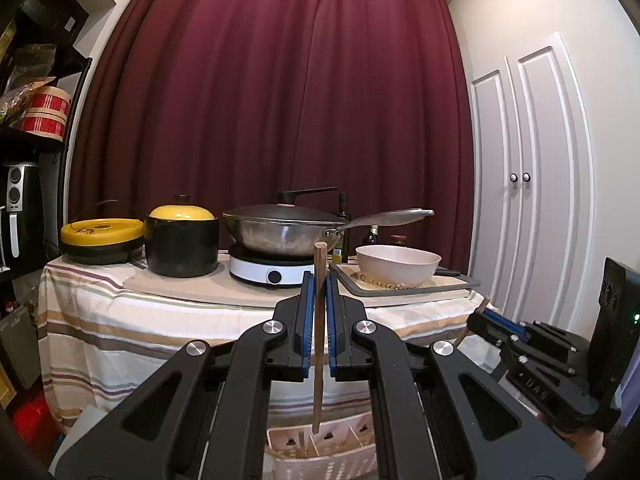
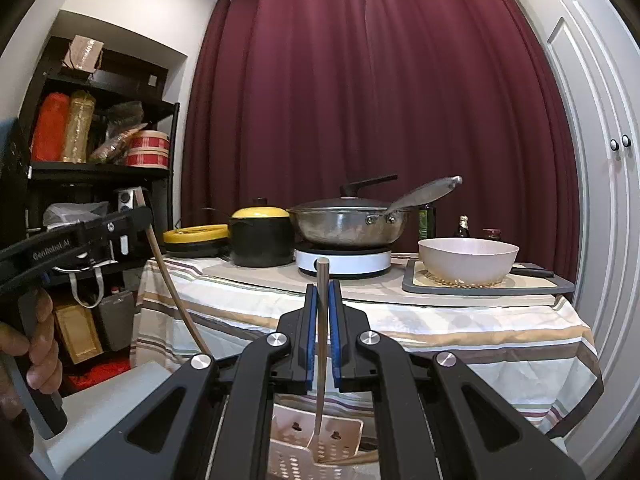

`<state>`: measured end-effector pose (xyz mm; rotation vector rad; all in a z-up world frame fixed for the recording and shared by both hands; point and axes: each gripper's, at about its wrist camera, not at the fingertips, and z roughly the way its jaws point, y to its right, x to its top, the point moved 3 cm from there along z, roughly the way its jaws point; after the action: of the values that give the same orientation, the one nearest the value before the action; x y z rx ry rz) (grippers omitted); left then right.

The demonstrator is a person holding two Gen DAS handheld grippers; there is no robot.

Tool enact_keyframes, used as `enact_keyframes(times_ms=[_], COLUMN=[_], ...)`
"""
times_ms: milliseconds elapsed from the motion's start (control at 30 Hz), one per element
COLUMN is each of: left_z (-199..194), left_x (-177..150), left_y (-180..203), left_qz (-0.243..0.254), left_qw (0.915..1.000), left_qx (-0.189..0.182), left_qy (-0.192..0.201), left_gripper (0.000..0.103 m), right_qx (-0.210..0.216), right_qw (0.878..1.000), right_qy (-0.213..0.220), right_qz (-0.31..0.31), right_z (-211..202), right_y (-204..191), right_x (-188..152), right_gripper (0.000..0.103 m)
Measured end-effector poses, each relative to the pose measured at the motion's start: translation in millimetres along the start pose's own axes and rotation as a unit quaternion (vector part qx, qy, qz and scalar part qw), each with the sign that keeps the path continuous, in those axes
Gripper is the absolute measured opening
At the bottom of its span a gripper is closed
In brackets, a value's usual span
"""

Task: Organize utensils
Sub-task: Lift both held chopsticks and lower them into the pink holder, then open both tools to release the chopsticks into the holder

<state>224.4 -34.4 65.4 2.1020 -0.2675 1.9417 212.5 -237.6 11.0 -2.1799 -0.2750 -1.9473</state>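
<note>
The left tongs (image 1: 318, 280) are squeezing a wooden chopstick (image 1: 319, 344) between their blue pads, the stick standing nearly upright with its lower tip hanging just above a pale perforated utensil basket (image 1: 320, 456) with divided compartments. The right tongs (image 2: 323, 288) are likewise clamping a second chopstick (image 2: 321, 344), also close to vertical, its lower end hanging at the rim of the same basket (image 2: 316, 448); whether it is touching the basket is not clear. Beyond both pairs of tongs, a tabletop (image 1: 120, 308) under a striped cloth is carrying a wok (image 1: 284, 232) on a white cooker, a yellow-lidded black pot (image 1: 182, 240) and a pale bowl (image 1: 398, 266) on a grey tray. A person's hand (image 2: 38, 352) is gripping the left tool's handle.
</note>
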Motion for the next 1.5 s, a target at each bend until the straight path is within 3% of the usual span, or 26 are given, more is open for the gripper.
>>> enact_keyframes(times_ms=[400, 833, 1500], left_z=[51.2, 74.7, 90.9], left_x=[-55.5, -102.8, -130.5], left_y=[-8.5, -10.3, -8.5], left_qz=[-0.002, 0.006, 0.012], left_qw=[0.999, 0.9964, 0.9927], left_qx=[0.02, 0.038, 0.047], left_qy=[-0.041, -0.075, -0.11], left_gripper=[0.006, 0.006, 0.006], right_qx=[-0.014, -0.023, -0.031], right_qw=[0.999, 0.996, 0.994], right_qy=[-0.049, -0.083, -0.106], right_qz=[0.002, 0.014, 0.026], right_z=[39.0, 57.3, 68.1], right_y=[6.5, 10.5, 17.8], right_x=[-39.5, -75.9, -97.5], right_gripper=[0.007, 0.007, 0.007])
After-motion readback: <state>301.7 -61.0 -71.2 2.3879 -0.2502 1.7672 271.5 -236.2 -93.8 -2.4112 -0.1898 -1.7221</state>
